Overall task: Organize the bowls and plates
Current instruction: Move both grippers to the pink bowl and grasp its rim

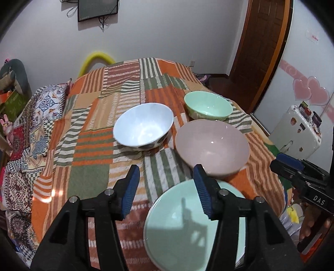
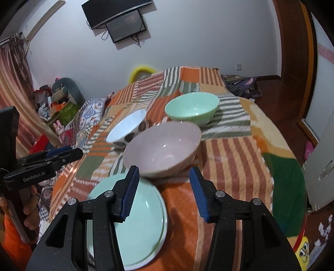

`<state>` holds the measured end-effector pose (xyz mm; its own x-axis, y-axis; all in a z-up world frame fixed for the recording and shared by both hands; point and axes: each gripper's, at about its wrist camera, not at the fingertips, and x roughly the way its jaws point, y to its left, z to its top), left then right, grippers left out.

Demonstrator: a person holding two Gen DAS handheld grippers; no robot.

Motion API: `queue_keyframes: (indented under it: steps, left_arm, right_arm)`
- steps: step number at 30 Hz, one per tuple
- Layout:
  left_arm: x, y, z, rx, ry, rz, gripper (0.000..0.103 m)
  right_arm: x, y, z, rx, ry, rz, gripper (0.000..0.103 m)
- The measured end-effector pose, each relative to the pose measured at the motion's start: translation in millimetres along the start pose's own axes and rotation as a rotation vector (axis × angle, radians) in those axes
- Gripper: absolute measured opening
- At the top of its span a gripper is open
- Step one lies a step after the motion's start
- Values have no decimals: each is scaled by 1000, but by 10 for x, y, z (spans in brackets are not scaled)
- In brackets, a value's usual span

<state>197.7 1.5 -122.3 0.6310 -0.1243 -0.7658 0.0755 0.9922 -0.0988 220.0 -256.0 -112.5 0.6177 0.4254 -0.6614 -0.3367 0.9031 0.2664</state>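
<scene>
Left gripper (image 1: 166, 179): jaws spread wide with nothing between them, hovering above the bed; its right finger overlaps the far rim of the mint plate.
Right gripper (image 2: 165, 177): jaws spread and empty, held over the near edge of the pink bowl.
Mint plate (image 1: 183, 227): lies flat on the bed nearest the person, at 6 o'clock from the pink bowl.
Pink bowl (image 1: 211, 146): upright, just beyond the plate; whether their rims touch is unclear.
White bowl (image 1: 144, 126): upright with dark spots on its outside, at 9 o'clock from the pink bowl, close beside it.
Green bowl (image 1: 207, 105): upright, farthest away, at 12 o'clock from the pink bowl.
Bed (image 1: 89, 133): covered by an orange, green and cream striped patchwork blanket.
Wall screen (image 1: 97, 9): hangs at 12 o'clock, cables dangling below.
</scene>
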Motion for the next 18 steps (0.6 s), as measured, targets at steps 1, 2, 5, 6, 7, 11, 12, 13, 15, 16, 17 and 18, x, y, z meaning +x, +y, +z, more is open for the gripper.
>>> queue_keyframes:
  steps: [1, 2, 5, 6, 7, 11, 12, 13, 15, 16, 17, 18]
  left_arm:
    - [44, -6, 28, -1, 8, -8, 55]
    - [85, -5, 54, -4, 14, -15, 55]
    - [247, -18, 124, -10, 34, -30, 56]
    - [295, -20, 140, -10, 41, -32, 56]
    - [377, -27, 171, -8, 51, -35, 56]
    - [616, -36, 238, -8, 81, -47, 56]
    - [665, -35, 253, -8, 88, -49, 56]
    - [749, -33, 270, -9, 99, -53, 56]
    - [855, -32, 282, -10, 117, -62, 56]
    - [916, -22, 288, -12, 127, -67, 56]
    - [983, -21, 294, -12, 139, -73, 56]
    - [1029, -22, 296, -10, 147, -77, 56]
  right_arm:
    - [17, -18, 34, 2, -5, -3, 48]
    - [33, -31, 67, 5, -7, -5, 48]
    - [96, -91, 140, 17, -14, -10, 48]
    - [136, -114, 168, 22, -14, -17, 48]
    - [161, -137, 182, 24, -12, -19, 48]
    - [308, -200, 246, 35, 6, -27, 48]
    - [365, -212, 258, 38, 15, -30, 48]
    - [397, -223, 267, 37, 22, -32, 48]
    - [492, -245, 278, 38, 34, -42, 48]
    - [530, -260, 280, 40, 42, -46, 48]
    - [567, -271, 280, 43, 50, -50, 48]
    - [604, -285, 278, 48, 55, -51, 48]
